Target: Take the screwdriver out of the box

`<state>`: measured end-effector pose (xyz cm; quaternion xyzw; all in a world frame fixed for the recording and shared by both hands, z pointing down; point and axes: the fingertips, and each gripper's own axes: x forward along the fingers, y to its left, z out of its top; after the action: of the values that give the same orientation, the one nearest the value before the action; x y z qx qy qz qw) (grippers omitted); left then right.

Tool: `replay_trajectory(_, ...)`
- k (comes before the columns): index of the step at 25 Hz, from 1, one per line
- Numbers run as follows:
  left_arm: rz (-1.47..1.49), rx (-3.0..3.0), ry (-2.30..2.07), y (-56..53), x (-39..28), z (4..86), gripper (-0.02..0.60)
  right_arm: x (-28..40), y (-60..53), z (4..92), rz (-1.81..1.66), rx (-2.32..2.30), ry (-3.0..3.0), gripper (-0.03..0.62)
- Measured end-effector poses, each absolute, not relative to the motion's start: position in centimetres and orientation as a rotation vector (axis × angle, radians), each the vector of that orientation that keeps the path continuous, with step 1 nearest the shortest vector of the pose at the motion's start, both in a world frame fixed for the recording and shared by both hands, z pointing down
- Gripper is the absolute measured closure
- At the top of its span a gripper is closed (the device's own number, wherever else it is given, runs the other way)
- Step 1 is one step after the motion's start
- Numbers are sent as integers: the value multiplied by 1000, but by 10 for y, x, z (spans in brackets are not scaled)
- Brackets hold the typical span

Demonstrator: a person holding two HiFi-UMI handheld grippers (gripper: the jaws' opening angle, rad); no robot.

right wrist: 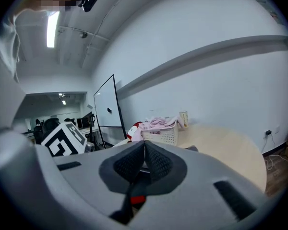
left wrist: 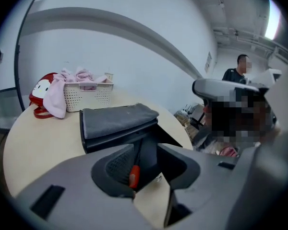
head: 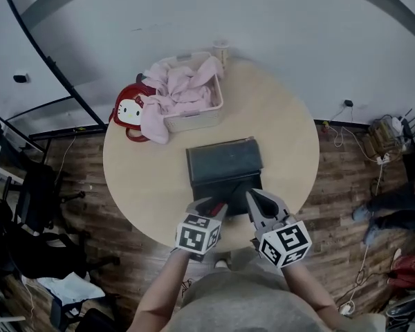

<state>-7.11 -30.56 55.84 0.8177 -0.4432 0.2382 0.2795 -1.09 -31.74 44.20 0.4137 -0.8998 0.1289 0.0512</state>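
A dark box (head: 225, 161) sits mid-table, its grey lid (left wrist: 117, 119) slightly ajar on the right side. My left gripper (left wrist: 146, 153) is open just in front of the box. A screwdriver (left wrist: 134, 175) with a red handle and black shaft stands between its jaws, leaning on the left pad (left wrist: 117, 164). In the head view the left gripper (head: 218, 207) is at the table's near edge, and the right gripper (head: 253, 198) is beside it. My right gripper (right wrist: 144, 150) has its pads together. A dark and red piece shows low in its gap; I cannot tell what it is.
A white basket (head: 194, 121) of pink cloth stands at the far left of the round table (head: 283, 126). A red cartoon-cat bag (head: 130, 111) leans against the basket, and a cup (head: 221, 49) stands behind it. Chairs and cables surround the table, and a person stands at right.
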Motion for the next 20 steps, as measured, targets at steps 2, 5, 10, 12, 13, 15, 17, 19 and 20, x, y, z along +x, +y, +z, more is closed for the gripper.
replay_trajectory(2,729,2194,-1127,-309,-65,571,444,-10,-323,446,404,1259,-2732,592)
replay_trajectory(5,866,2177,-1043,-312,-57,590,428,-6,-330,452,427,1267,-2722,592)
replay_trajectory(10,1067,2153,-966,-324,-51,620,423,0,-340,460,458,1272,-2703,592)
replay_trajectory(12,1134,2139,-919,-323,-47,631,423,3,-341,463,469,1275,-2696,592)
replay_trajectory(13,1166,2128,-904,-323,-46,637,423,5,-341,465,473,1277,-2693,592)
replay_trajectory(15,1234,2103,-886,-324,-47,648,423,7,-343,467,481,1279,-2687,592)
replay_trajectory(17,1302,2082,-868,-324,-47,657,423,8,-345,470,488,1280,-2680,592)
replay_trajectory(19,1359,2064,-852,-324,-46,666,423,9,-347,471,494,1280,-2676,592)
replay_trajectory(20,1381,2055,-848,-325,-46,669,423,9,-348,471,495,1279,-2674,592)
